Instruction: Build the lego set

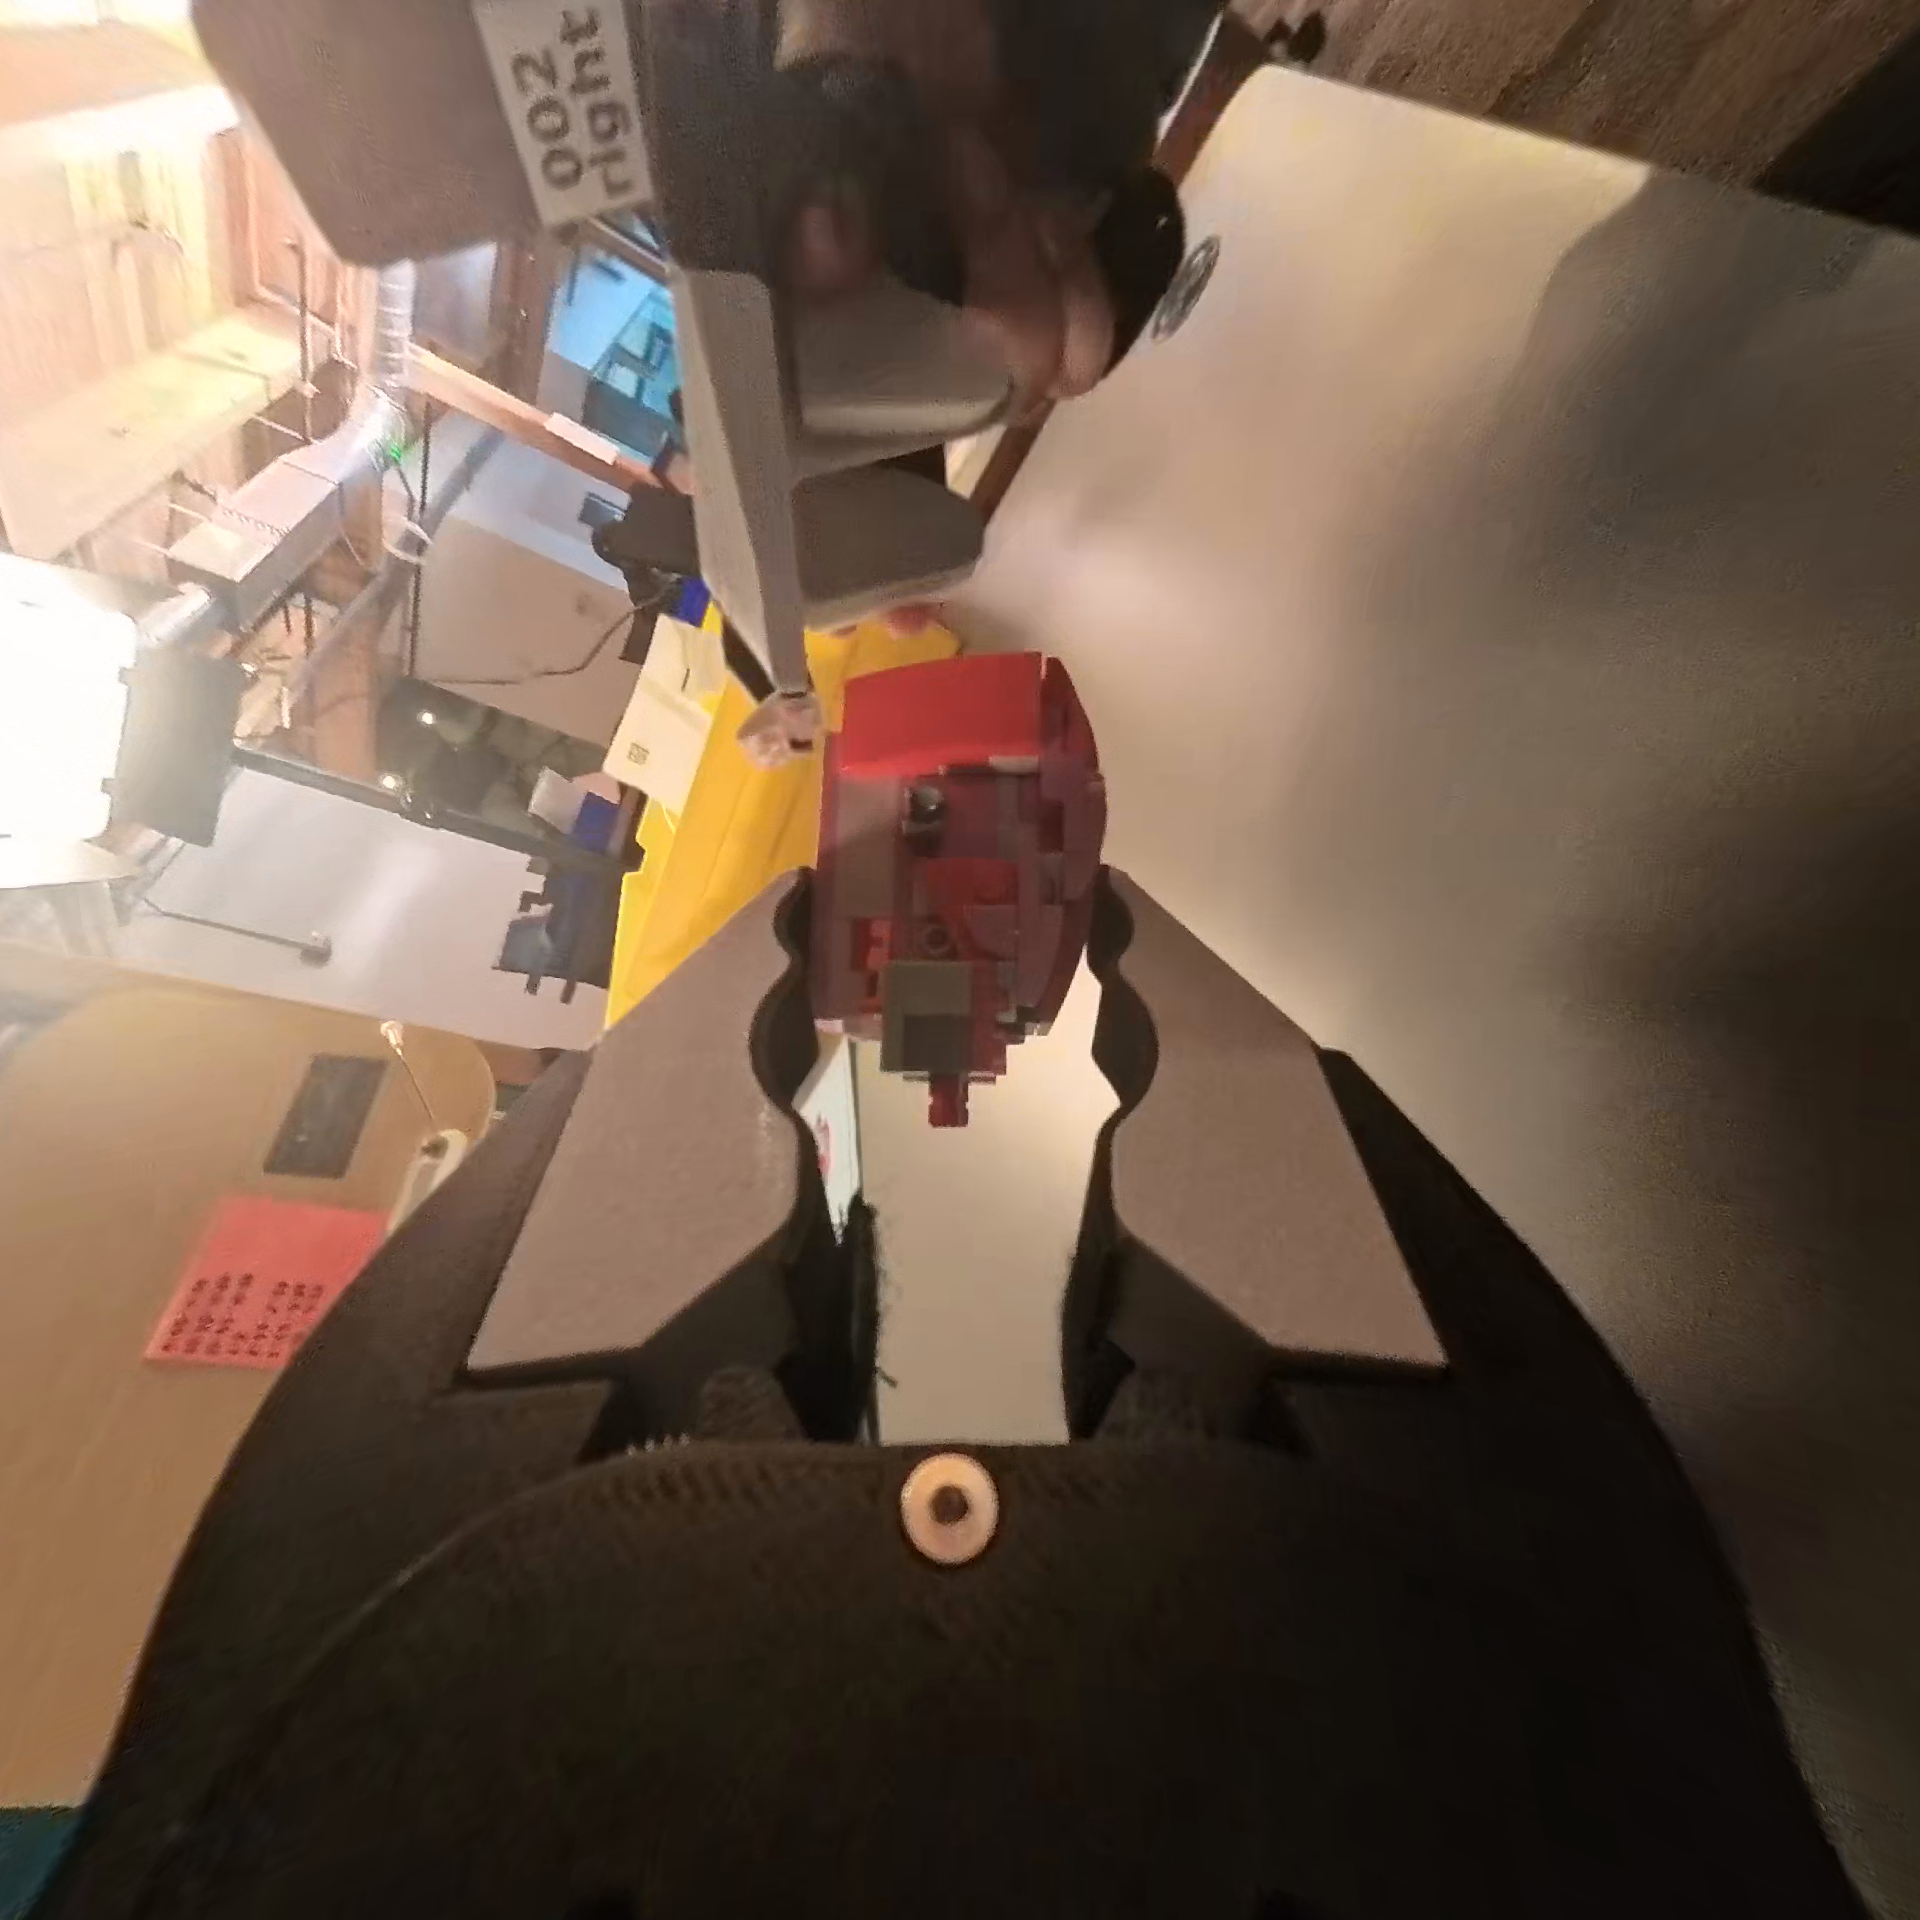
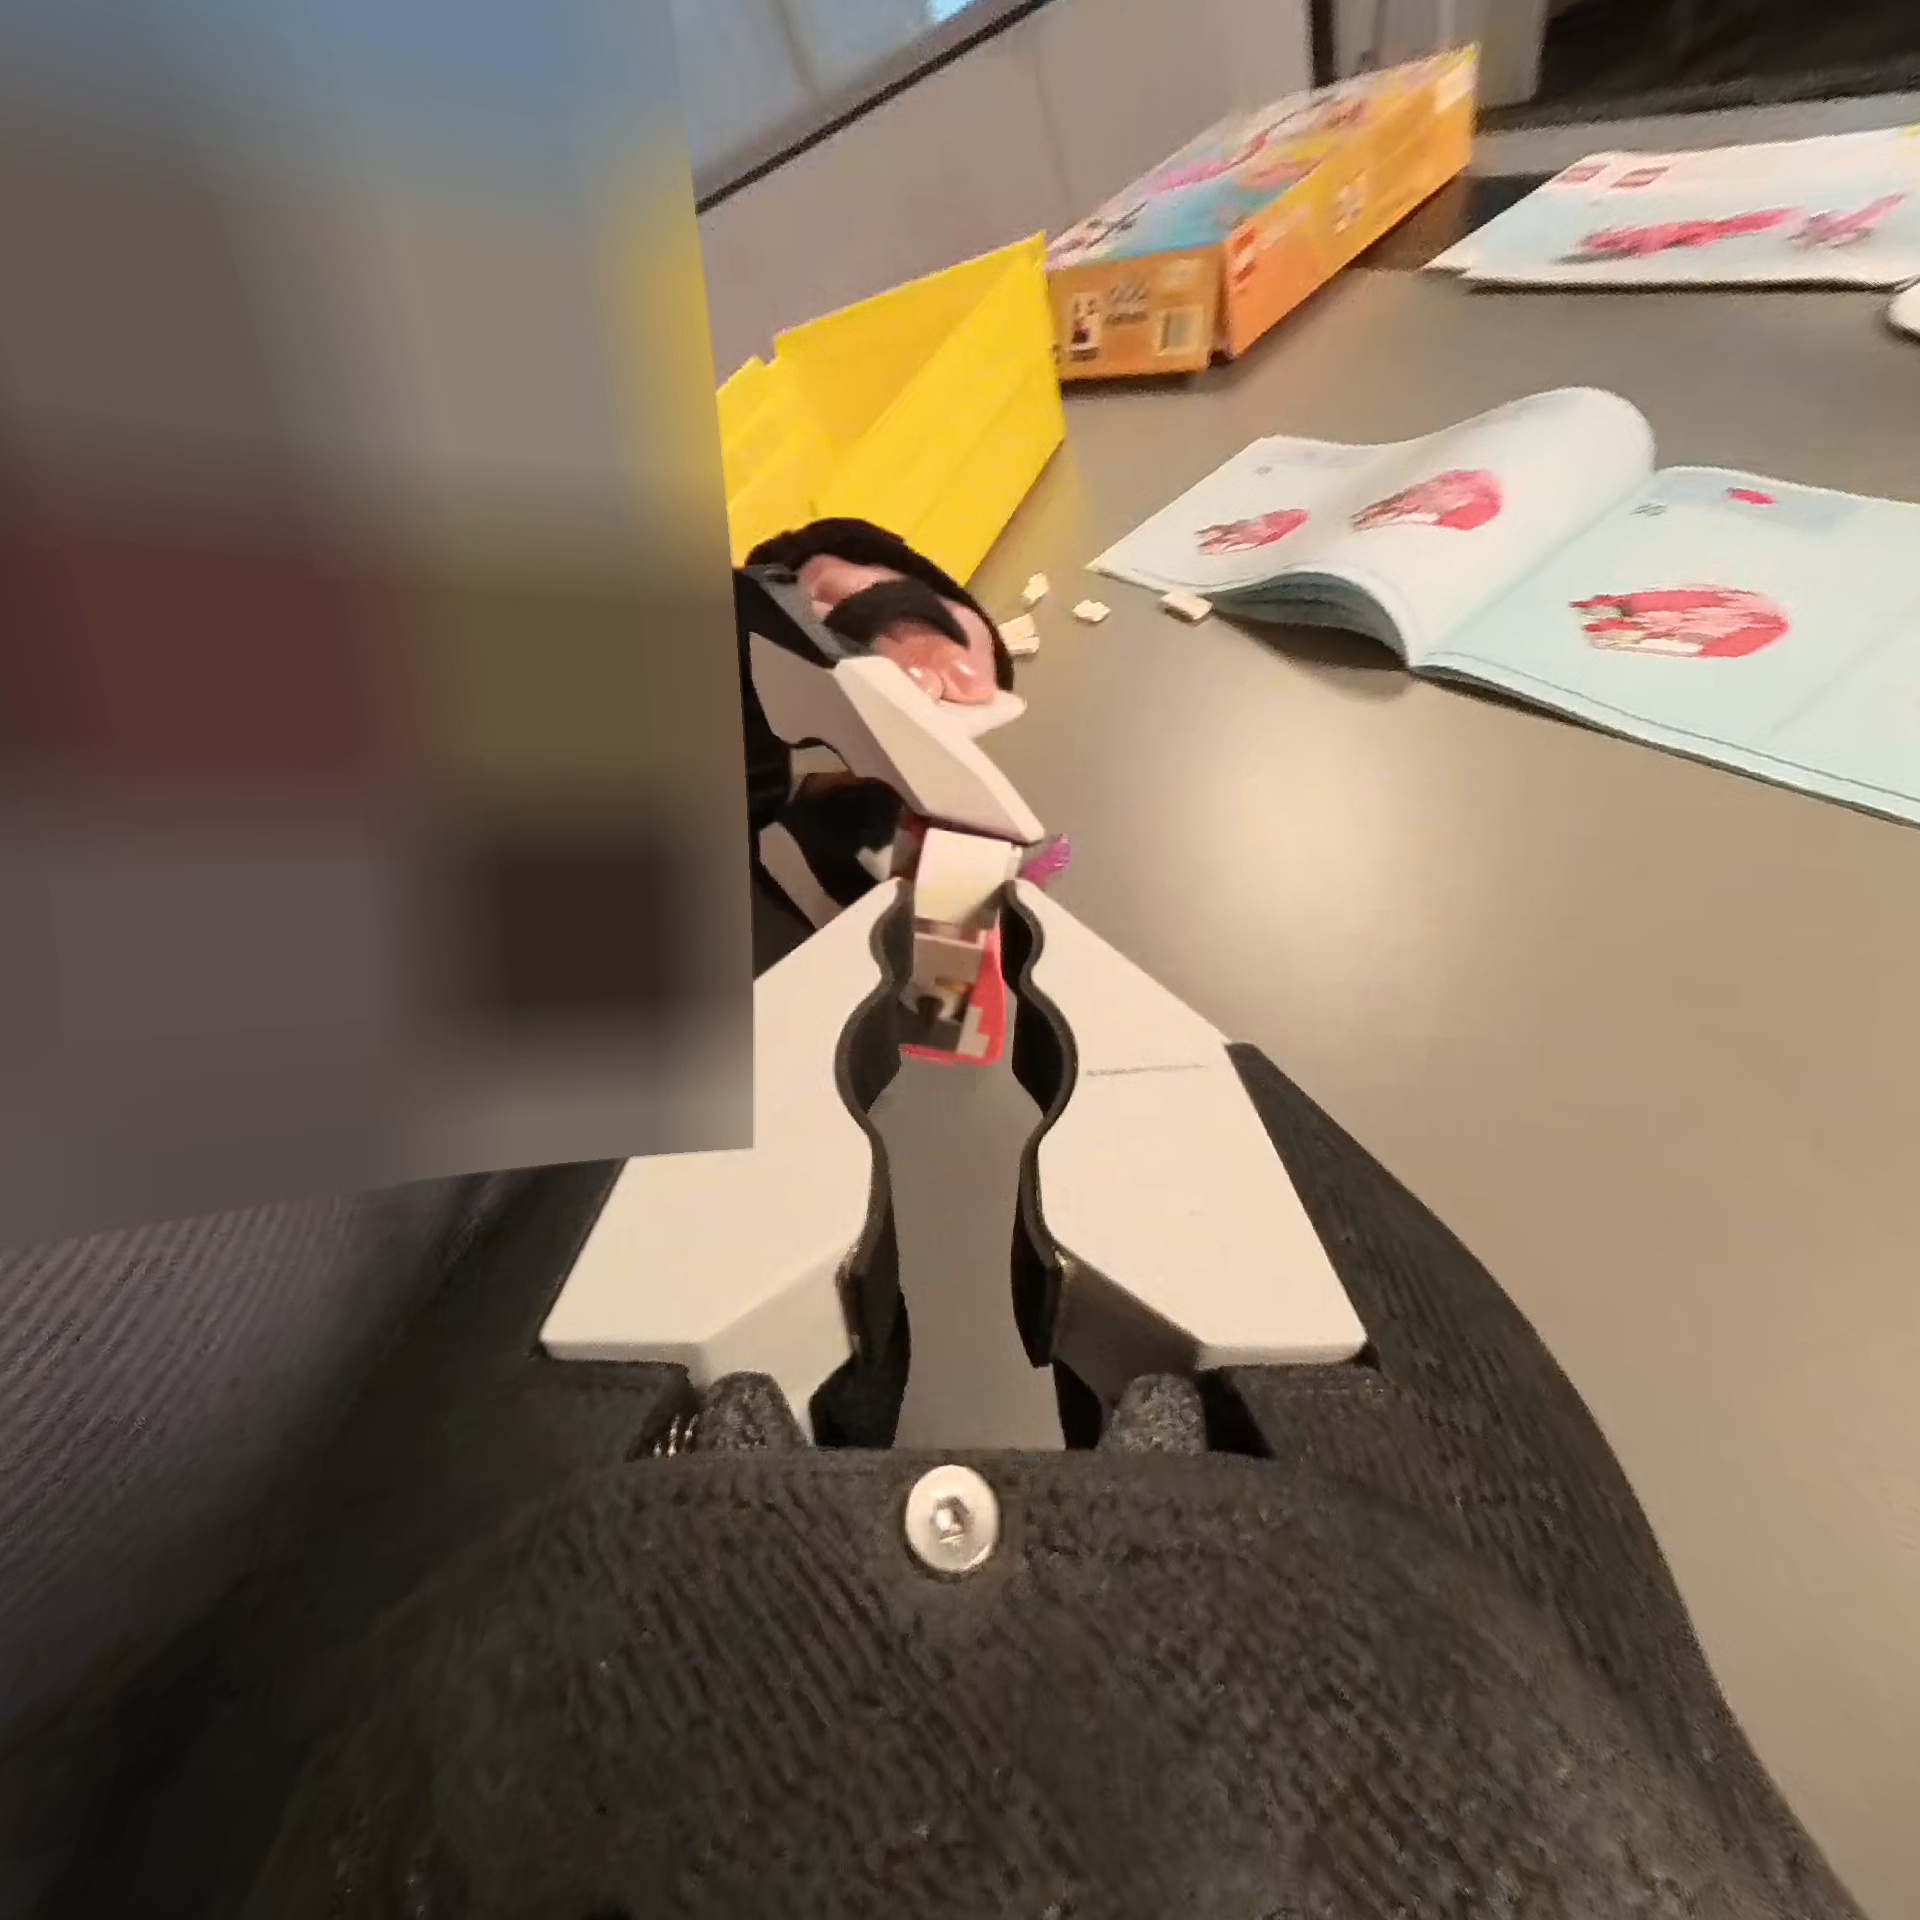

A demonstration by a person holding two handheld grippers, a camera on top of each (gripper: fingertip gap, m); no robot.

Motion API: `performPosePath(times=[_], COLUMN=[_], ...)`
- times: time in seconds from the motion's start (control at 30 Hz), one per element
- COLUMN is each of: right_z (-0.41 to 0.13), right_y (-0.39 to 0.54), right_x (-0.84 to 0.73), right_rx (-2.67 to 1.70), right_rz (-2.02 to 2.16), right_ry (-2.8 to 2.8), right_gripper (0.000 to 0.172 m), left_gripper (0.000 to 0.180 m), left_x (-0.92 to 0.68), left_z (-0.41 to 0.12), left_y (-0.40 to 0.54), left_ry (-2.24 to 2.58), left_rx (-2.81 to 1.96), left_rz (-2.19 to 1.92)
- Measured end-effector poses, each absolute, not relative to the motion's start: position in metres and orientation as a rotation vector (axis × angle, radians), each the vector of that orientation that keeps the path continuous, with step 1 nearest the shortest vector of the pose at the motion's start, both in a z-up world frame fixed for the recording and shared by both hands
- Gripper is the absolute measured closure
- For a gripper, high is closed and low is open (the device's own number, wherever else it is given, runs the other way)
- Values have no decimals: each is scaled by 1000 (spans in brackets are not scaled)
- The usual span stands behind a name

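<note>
**My two grippers meeting at a red brick model above the table.**

My left gripper (image 1: 951, 904) stands about half open, and the red brick model (image 1: 956, 810) fills the space between its fingertips, which meet it on both sides. As far as I can tell, the model is held clear of the table (image 2: 1351, 831). My right gripper (image 2: 956, 914) is nearly closed on a small pale brick piece (image 2: 951, 883), pinched at the fingertips. The left wrist view shows this piece just beside one corner of the model. Well apart on the table lie a yellow bin (image 2: 914, 395), a cardboard box (image 2: 1247, 249), an open booklet (image 2: 1507, 582) and a few loose pale bricks (image 2: 1091, 611).
</note>
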State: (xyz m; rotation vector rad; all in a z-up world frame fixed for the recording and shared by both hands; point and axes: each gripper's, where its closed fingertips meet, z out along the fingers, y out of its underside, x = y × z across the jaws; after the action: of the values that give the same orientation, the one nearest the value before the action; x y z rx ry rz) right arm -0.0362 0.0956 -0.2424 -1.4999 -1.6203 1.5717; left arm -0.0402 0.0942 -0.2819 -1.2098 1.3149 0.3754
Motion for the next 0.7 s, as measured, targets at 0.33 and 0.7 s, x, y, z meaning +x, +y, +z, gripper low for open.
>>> performPosePath(times=[0.33, 0.7], right_z=[-242, -245], right_y=[90, 94], right_x=[-39, -40], right_rx=[-1529, -1550], right_rz=[1508, 1444], right_ry=[-1778, -1838], right_gripper=[157, 157], left_gripper=[129, 129], left_x=[-42, -44], left_z=[-275, -279], left_y=[96, 99], left_ry=[1290, 1300], left_rx=[-1172, -1181], left_rz=[448, 485])
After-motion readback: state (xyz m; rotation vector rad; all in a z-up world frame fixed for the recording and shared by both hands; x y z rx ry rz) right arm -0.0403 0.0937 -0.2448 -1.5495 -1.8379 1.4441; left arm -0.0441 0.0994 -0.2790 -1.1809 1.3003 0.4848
